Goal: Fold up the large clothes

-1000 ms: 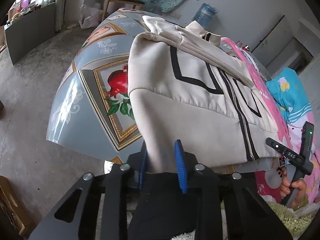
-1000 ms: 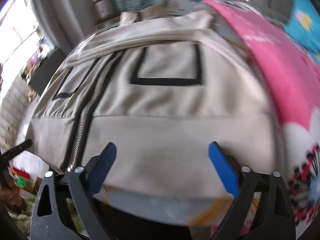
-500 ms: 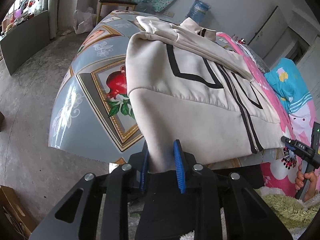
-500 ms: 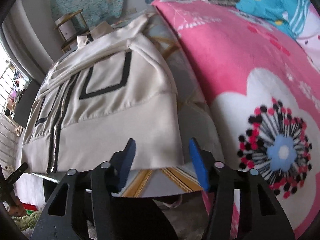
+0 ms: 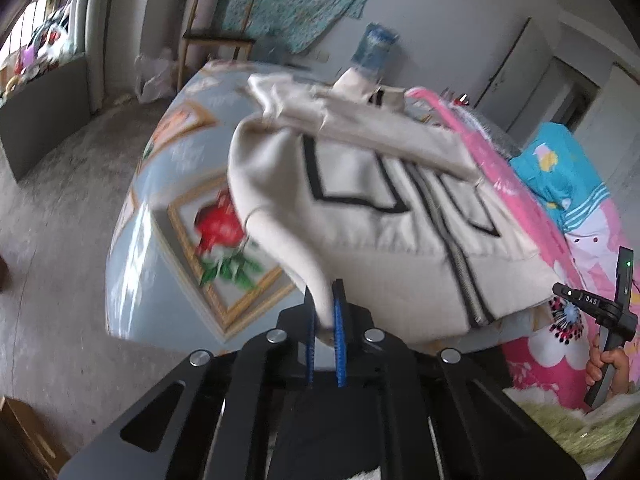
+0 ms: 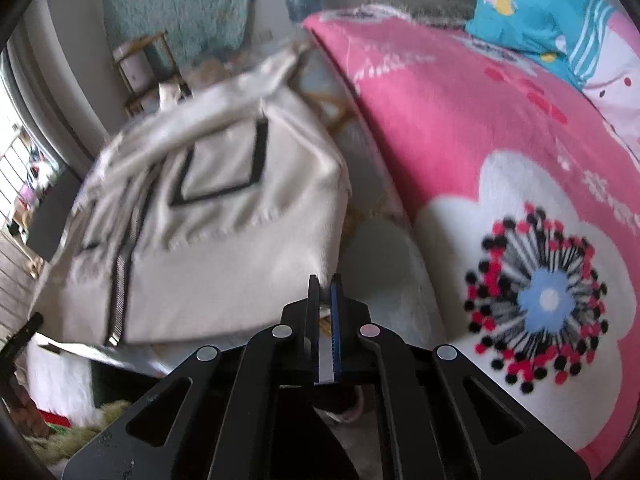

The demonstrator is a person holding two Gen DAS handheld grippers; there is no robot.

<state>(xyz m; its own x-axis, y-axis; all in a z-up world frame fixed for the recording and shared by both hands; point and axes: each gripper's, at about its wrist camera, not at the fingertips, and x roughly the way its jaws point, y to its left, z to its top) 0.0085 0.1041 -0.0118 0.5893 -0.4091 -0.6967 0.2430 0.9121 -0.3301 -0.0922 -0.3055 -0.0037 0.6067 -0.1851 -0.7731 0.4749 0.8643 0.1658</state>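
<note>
The left gripper (image 5: 325, 318) pinched the cream jacket's (image 5: 372, 216) near left hem corner, lifting it. The right gripper (image 6: 325, 300) pinched the near right corner. Beyond them, the jacket lay spread across the patterned bench (image 5: 160, 208), beside a pink blanket (image 6: 480, 128).

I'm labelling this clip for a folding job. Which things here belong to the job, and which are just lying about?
Part of the job:
- cream jacket
- left hand-held gripper, shut on the jacket's hem corner
- right hand-held gripper, shut at the other hem corner
- printed table under it

Lying about:
- pink blanket
- blue pillow
- wooden chair
- water bottle
</note>
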